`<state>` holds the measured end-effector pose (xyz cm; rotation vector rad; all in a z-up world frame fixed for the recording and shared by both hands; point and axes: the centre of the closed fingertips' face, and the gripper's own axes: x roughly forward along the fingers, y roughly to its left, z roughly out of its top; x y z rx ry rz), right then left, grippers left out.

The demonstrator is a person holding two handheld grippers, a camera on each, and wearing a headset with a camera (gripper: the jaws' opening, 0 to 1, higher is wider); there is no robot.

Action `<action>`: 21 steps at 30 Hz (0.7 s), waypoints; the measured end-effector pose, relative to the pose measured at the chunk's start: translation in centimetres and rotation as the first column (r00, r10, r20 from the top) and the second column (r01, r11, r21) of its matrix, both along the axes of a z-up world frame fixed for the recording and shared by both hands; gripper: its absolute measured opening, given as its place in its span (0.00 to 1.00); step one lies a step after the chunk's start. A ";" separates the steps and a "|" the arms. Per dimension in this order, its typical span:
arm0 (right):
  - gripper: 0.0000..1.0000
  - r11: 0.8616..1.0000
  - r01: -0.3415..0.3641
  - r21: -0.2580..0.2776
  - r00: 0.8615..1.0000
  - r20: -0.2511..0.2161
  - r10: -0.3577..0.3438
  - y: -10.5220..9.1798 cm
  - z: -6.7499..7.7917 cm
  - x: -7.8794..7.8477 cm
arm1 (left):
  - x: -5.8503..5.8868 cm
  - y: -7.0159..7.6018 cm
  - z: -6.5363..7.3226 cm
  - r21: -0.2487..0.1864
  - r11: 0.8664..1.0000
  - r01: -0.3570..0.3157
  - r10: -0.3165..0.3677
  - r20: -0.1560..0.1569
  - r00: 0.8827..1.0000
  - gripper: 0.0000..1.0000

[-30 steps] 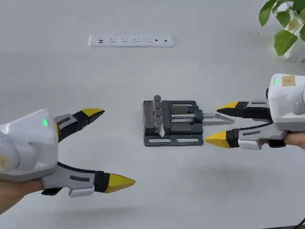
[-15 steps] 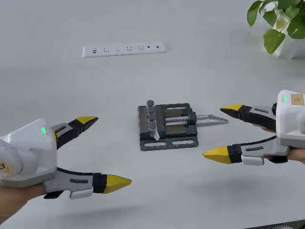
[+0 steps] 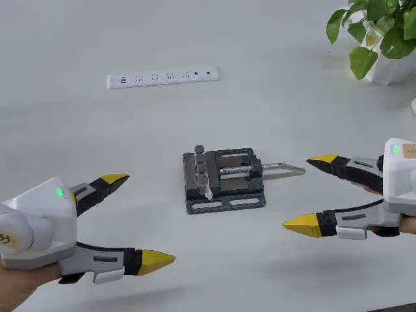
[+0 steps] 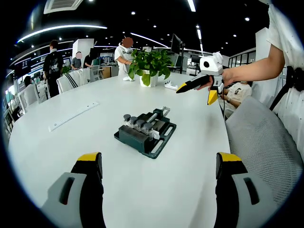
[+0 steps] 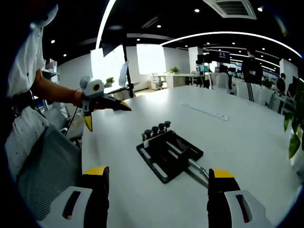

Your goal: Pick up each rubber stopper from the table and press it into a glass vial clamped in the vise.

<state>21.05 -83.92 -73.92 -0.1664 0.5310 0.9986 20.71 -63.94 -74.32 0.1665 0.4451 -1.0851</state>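
A dark vise (image 3: pixel 224 181) (image 4: pixel 146 134) (image 5: pixel 169 155) sits mid-table with a row of several glass vials (image 3: pixel 201 170) (image 4: pixel 136 122) (image 5: pixel 155 129) clamped in it, each capped by a dark rubber stopper. Its screw handle (image 3: pixel 282 169) points right. My left gripper (image 3: pixel 140 218) (image 4: pixel 159 164) hovers open at the lower left, well apart from the vise. To the right of the screw handle my right gripper (image 3: pixel 313 192) (image 5: pixel 154 179) hangs open too. Neither holds anything.
A white power strip (image 3: pixel 162 76) (image 4: pixel 74 115) (image 5: pixel 204 111) lies at the back of the white table (image 3: pixel 78 143). A potted plant (image 3: pixel 377 32) (image 4: pixel 151 65) stands at the far right corner. People and chairs are in the office beyond.
The head camera has shifted, so the vise sits lower and more to the left in the picture. Both grippers stay open and have drawn slightly back from the vise.
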 end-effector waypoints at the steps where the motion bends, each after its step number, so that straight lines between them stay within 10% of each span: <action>1: 0.85 1.000 0.001 0.000 1.000 0.000 -0.001 0.1 0.1 0.0 | 0.0 0.0 0.0 0.001 1.000 0.000 0.000 0.000 1.000 0.99; 21: 0.84 1.000 0.003 -0.010 1.000 -0.003 -0.003 0.1 0.3 -0.6 | -0.1 0.0 -0.4 0.002 1.000 0.006 -0.006 -0.007 1.000 0.99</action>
